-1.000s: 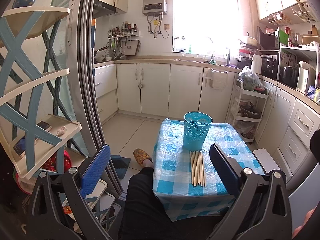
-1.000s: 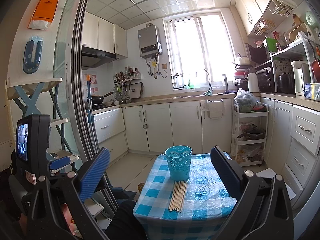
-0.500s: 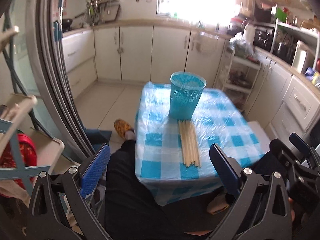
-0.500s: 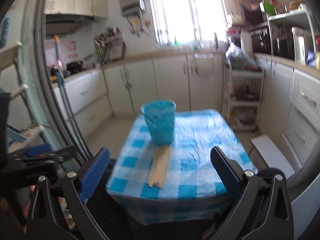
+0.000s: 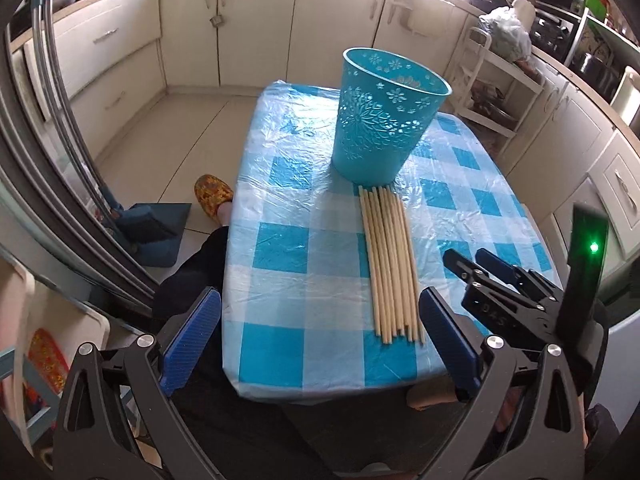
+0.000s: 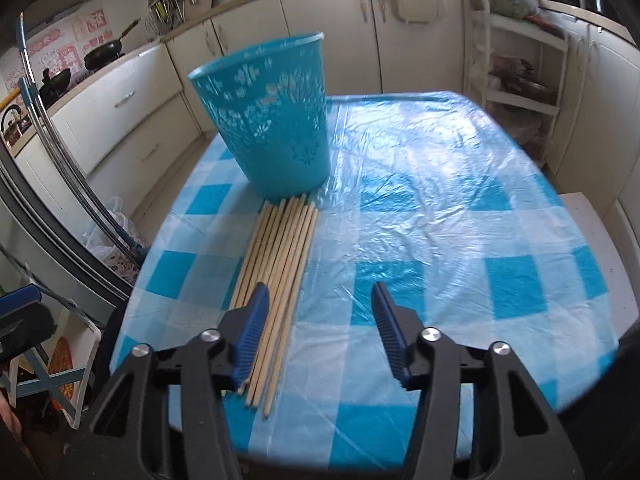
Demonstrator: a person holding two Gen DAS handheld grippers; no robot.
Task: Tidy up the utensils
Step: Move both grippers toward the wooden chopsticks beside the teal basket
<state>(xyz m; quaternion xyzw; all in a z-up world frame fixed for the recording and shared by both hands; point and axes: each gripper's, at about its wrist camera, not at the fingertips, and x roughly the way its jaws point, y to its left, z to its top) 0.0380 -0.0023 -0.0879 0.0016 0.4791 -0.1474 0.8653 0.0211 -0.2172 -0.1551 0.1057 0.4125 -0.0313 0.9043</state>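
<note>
Now you're bringing right gripper point(image 6: 316, 332), jaws spread, over chopsticks point(image 6: 276, 268); left gripper point(image 5: 316, 344) waiting, jaws wide. Straddling one near end, pinching squarely, aiming for bucket point(image 6: 268, 120).

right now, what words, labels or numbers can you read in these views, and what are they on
"DAS": raised letters on the black body of the right gripper, left wrist view; it may continue out of sight.
Pink wall stickers: printing too blurred to read.
Turquoise perforated plastic basket and pale wooden chopsticks: no text.
</note>
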